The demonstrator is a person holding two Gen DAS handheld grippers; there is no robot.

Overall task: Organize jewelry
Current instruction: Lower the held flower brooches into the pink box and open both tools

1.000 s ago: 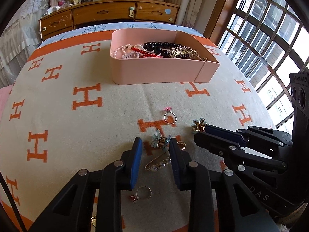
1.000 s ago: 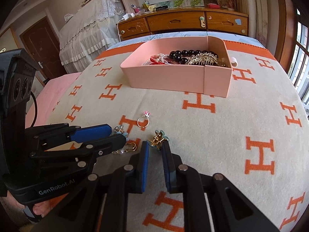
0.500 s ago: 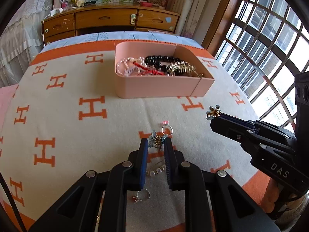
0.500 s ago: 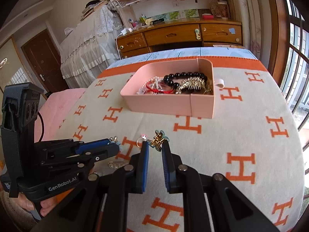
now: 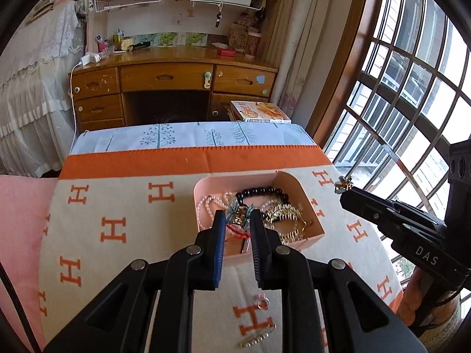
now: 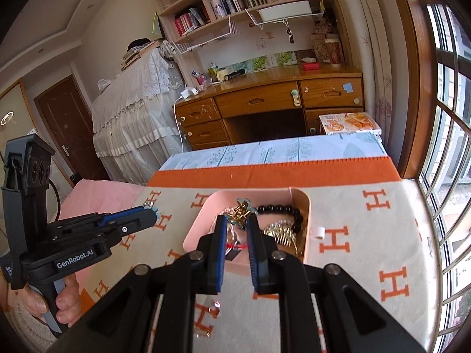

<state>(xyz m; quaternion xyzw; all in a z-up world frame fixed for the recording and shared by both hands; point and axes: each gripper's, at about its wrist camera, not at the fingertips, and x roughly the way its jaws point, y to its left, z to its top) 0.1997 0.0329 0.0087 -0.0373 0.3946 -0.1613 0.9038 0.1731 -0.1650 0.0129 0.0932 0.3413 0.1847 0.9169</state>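
My left gripper point(image 5: 238, 217) is shut on a small gold hair clip with blue flowers point(image 5: 239, 209), held up in front of the pink box point(image 5: 203, 186). My right gripper point(image 6: 236, 220) is shut on a similar gold clip with teal flowers point(image 6: 243, 208), also raised before the pink box point(image 6: 306, 206). The box holds a black bead bracelet point(image 5: 262, 191), a gold comb point(image 5: 284, 213) and pearls point(image 5: 202, 207). Each gripper shows in the other's view, the right gripper point(image 5: 343, 190) at right and the left gripper point(image 6: 152, 211) at left. A ring with a pink stone point(image 5: 263, 302) and a pearl pin point(image 5: 254, 339) lie on the blanket below.
The orange-and-cream blanket point(image 5: 117, 206) covers the bed, with a pink cover point(image 5: 20, 220) at its left edge. A wooden desk point(image 5: 173, 88) stands beyond the bed and a barred window point(image 5: 412, 88) runs along the right. A hand point(image 6: 66, 303) grips the left tool's handle.
The left jaws closed on the blue-flower clip on the blanket. Both grippers then rose with their clips and came up toward the pink box.
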